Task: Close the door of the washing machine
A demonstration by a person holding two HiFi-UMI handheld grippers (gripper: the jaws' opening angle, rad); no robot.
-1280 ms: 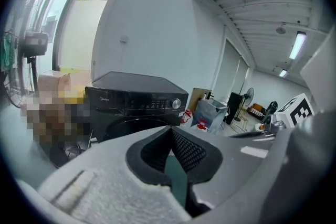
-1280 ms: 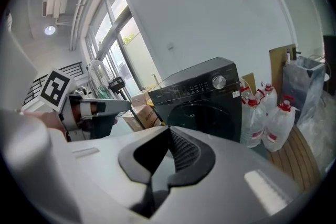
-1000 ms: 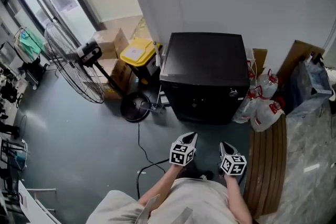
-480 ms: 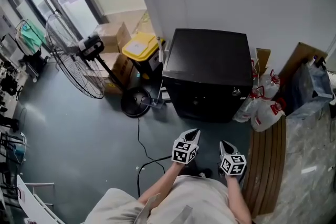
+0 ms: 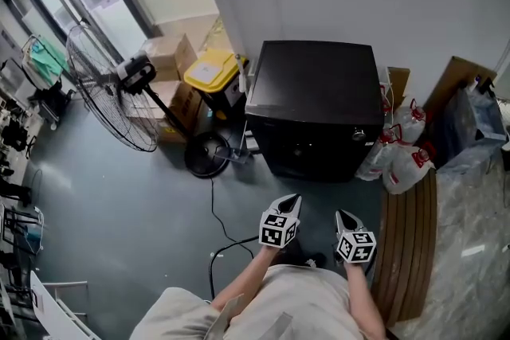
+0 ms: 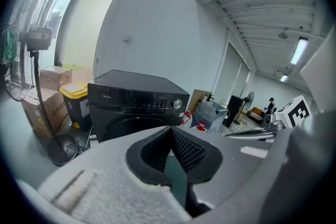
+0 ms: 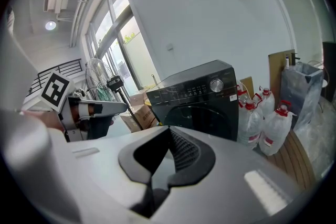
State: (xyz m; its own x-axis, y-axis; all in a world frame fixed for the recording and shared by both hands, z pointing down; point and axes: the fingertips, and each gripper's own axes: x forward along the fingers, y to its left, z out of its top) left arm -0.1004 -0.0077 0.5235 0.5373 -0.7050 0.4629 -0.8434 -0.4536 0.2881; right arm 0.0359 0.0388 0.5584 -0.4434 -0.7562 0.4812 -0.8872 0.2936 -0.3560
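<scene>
Left hand-held gripper (image 5: 292, 201) and right hand-held gripper (image 5: 341, 216), smooth grey shells with ribbed black pads, have their jaws pressed together on nothing, side by side above the grey floor (image 5: 119, 195). Well ahead stands the boxy, glossy black washing machine (image 5: 311, 99), its round door (image 7: 201, 119) flush with the front. Clear plastic jugs (image 5: 402, 159) with red caps stand just beside it.

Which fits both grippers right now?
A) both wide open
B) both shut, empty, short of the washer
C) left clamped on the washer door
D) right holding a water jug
B: the left gripper and the right gripper each have their jaws together with nothing between them, held close to the person's body with bare floor between them and the washing machine.
</scene>
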